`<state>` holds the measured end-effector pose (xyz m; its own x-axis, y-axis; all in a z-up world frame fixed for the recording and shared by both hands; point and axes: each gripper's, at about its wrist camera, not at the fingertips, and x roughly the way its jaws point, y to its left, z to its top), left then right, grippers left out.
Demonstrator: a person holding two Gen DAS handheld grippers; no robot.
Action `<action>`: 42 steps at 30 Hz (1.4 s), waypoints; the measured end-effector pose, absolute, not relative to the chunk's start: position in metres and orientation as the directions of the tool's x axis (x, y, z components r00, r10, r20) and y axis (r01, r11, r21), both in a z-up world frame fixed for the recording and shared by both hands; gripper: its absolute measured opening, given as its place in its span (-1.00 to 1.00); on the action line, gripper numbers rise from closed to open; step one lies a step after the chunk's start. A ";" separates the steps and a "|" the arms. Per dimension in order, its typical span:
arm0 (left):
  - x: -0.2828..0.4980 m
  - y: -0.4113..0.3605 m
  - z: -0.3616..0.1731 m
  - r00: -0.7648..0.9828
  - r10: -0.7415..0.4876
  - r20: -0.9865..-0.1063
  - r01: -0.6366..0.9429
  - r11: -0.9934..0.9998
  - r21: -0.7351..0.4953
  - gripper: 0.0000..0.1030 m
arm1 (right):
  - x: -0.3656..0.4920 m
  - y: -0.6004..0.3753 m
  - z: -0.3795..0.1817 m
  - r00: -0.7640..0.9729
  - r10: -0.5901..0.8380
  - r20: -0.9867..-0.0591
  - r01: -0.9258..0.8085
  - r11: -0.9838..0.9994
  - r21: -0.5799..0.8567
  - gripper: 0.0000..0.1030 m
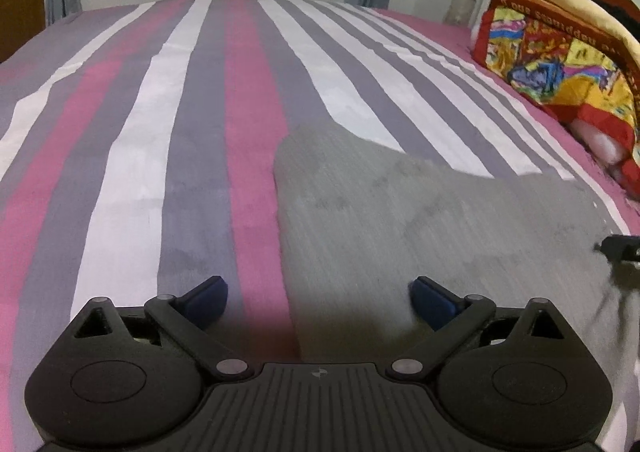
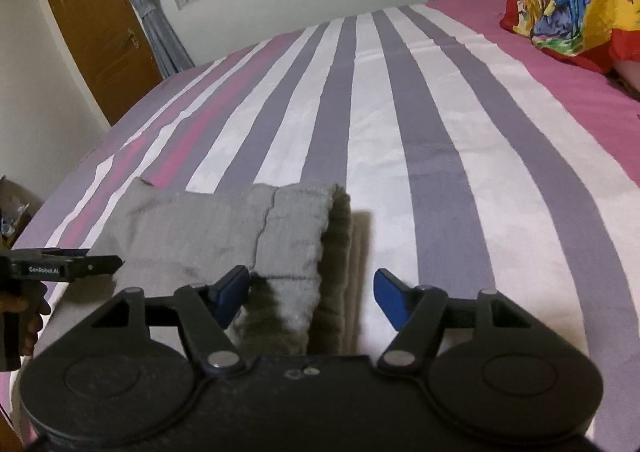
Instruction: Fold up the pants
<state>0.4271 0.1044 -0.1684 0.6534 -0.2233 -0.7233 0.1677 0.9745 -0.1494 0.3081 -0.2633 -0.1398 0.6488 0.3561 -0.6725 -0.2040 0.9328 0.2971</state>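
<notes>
grey pants (image 2: 224,228) lie folded on the striped bed (image 2: 440,124). left tongs (image 1: 318,302) stand wide apart, holding nothing. right tongs (image 2: 310,298) are parted over the pants' edge, pads clear.

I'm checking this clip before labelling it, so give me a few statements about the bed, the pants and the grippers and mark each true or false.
1. The grey pants lie on a striped bedsheet. True.
2. The left gripper is clamped on the pants. False: its jaws stand wide open, gripping nothing.
3. The right gripper is open, with the pants' edge between its jaws. True.
4. A colourful blanket sits at the bed's right side. True.
5. The pants hang off the bed. False: they rest flat on it.
</notes>
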 end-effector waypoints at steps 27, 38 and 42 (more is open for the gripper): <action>0.405 0.189 -0.235 0.398 -0.835 -0.379 0.313 0.513 -0.800 0.33 | 0.315 -0.350 -0.216 0.416 0.822 -0.389 -0.150 0.484 0.862 0.48; 0.425 0.170 -0.257 0.400 -0.869 -0.290 0.354 0.439 -0.826 -0.43 | 0.375 -0.284 -0.213 0.287 0.829 -0.480 -0.269 0.551 0.790 -0.04; 0.418 0.174 -0.233 0.434 -0.874 -0.218 0.411 0.408 -0.816 -0.43 | 0.379 -0.282 -0.191 0.295 0.855 -0.427 -0.300 0.507 0.808 -0.13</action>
<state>0.4185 0.1736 -0.2327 0.4338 -0.8741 -0.2184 0.4106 0.4076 -0.8156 0.3788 -0.2816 -0.1908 0.2952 0.8549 -0.4267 -0.3004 0.5070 0.8079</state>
